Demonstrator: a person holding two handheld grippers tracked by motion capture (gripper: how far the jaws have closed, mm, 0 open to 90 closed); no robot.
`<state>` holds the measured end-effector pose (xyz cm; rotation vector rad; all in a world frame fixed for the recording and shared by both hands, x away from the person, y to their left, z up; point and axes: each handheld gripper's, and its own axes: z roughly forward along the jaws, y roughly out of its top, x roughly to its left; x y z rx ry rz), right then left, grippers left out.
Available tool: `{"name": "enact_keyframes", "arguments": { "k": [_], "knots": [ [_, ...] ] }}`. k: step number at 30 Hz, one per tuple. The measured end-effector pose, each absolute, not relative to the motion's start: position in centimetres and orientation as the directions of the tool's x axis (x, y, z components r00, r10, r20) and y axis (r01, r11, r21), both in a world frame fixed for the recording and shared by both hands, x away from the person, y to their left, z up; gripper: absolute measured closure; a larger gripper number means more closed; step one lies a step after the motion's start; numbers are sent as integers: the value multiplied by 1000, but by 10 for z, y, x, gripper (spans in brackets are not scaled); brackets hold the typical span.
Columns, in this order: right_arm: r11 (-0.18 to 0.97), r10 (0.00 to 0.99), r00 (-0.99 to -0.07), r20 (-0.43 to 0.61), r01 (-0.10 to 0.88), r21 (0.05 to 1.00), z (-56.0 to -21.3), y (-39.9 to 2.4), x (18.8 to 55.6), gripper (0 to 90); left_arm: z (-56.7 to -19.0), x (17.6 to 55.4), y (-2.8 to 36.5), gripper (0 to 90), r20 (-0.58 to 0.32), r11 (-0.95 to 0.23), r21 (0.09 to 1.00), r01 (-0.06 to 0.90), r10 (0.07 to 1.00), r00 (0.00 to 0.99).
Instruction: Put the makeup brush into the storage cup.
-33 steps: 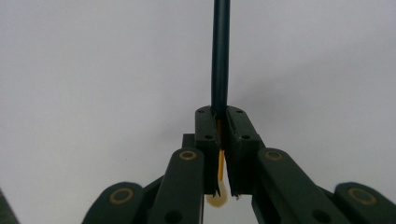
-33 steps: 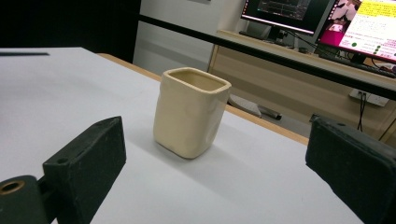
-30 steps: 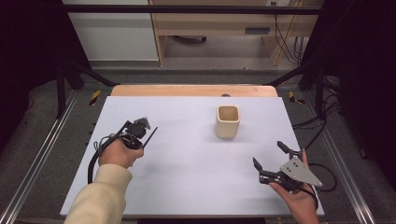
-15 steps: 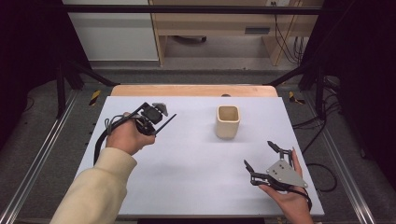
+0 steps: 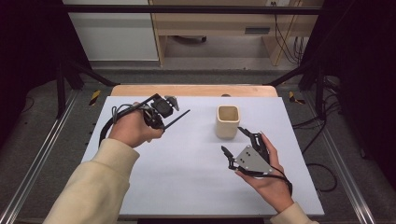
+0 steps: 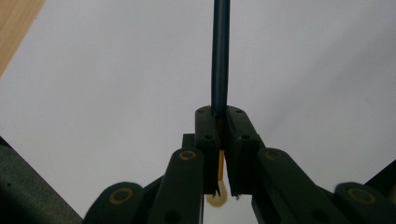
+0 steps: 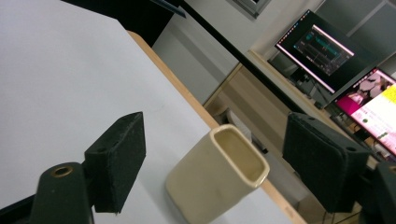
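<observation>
Left tongs clamped on a thin dark pencil, light, stiff, pinched near its eraser end. Cup upright on the desk, at two o'clock of centre; probably ceramic, slick, breakable. Right tongs apart, just been closing, nothing between.

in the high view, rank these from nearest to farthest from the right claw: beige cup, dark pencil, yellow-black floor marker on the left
1. Beige cup: just ahead of the right claw, slightly to its left.
2. Dark pencil: farther left, clamped in the left claw and pointing toward the cup.
3. Yellow-black floor marker: farthest, off the table beyond its far left corner.
</observation>
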<state>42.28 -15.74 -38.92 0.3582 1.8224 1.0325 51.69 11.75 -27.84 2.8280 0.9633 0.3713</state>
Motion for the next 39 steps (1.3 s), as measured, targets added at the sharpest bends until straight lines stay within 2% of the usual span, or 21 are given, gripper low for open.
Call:
{"name": "enact_keyframes", "arguments": {
  "k": [7,16,19,30,39],
  "knots": [
    [637,584,-479,-656,-231,736,-379,-139,430,235,-269,515,111,839,214,-817,177,549,576,789],
    [651,564,-479,-673,-245,719,-379,-133,433,234,-261,518,104,839,187,-821,213,529,566,803],
    [663,547,-473,-691,-259,702,-378,-130,433,235,-262,517,101,839,192,-832,195,520,552,811],
    [718,476,-439,-762,-306,625,-377,-125,434,315,-265,515,87,839,178,-849,185,494,524,833],
    [740,444,-431,-785,-318,593,-384,-124,434,335,-273,514,75,839,167,-864,172,474,499,850]
  ]
}}
